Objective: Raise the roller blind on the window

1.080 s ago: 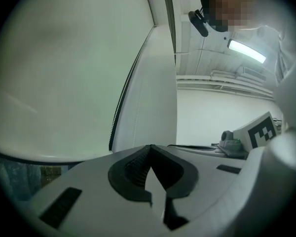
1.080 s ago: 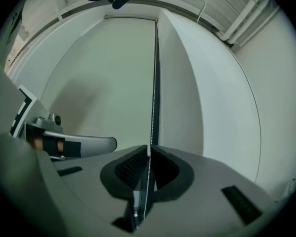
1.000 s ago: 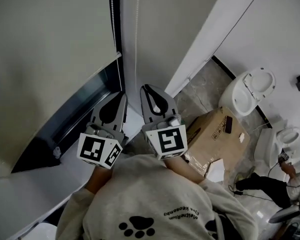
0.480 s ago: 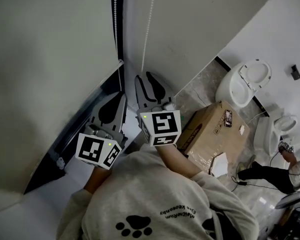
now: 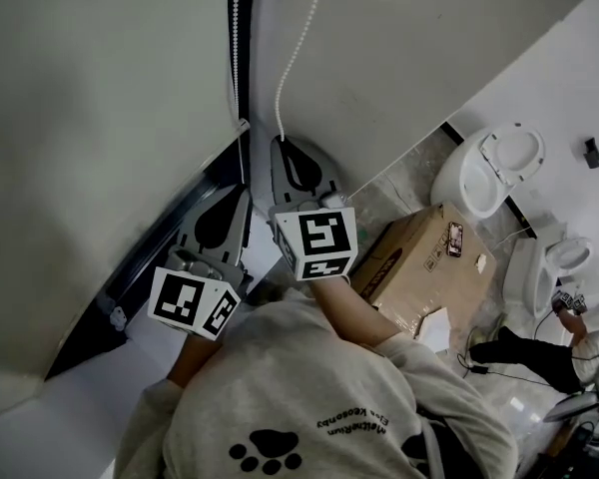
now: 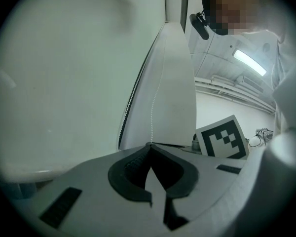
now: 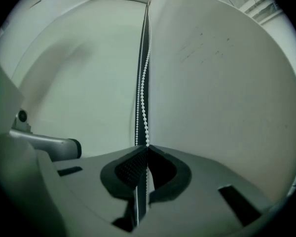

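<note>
Roller blind (image 5: 100, 118) fills the upper left of the head view, its bottom edge slanting down to the left just above the two grippers, which point up the frame side by side at centre. The right gripper (image 5: 283, 144) reaches higher, forearm stretched up from the lower middle, its fingers closing on the bead chain (image 5: 298, 48), one strand pinched at their tips. The left gripper (image 5: 244, 192) sits lower left, fingers closed together, another strand meeting their tips; whether it is gripped I cannot tell.
</note>
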Motion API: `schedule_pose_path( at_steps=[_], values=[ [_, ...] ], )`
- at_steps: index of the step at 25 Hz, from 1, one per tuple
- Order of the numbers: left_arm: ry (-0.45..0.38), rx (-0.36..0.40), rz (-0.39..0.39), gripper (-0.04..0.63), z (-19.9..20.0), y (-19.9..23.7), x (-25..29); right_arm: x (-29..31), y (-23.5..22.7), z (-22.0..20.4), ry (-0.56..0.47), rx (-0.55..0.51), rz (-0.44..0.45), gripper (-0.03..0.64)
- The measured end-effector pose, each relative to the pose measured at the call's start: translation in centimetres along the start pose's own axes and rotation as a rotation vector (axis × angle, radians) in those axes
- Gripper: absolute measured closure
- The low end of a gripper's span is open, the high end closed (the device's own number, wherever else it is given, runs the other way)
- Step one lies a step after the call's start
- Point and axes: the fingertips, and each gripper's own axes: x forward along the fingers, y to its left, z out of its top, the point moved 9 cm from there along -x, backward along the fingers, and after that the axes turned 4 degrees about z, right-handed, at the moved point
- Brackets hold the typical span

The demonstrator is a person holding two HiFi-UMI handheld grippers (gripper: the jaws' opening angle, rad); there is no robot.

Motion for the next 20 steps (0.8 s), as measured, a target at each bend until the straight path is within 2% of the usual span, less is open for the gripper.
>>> schedule_pose_path(
  at_steps=[6, 11, 15, 20],
  values=[
    [0.001, 0.008, 0.033, 0.594, 0.0, -1.4, -0.7, -1.6, 0.9, -1.0, 0.068, -0.079, 0.128, 0.607],
    [0.016, 0.002, 0.072, 0.594, -0.7, -2.1, -1.4, -2.5, 1.2, -1.6, 0.054, -0.106, 0.204, 0.607],
    [0.024, -0.002, 0.100, 0.594, -1.1, -2.8, -2.1, -2.8, 1.2, -1.7, 0.061, -0.088, 0.263, 0.609],
    [0.038, -0.003, 0.124, 0.594, -1.6, -3.3, -2.6, -3.4, 0.9, -2.8, 0.081, -0.017, 0.304, 0.609]
  ],
)
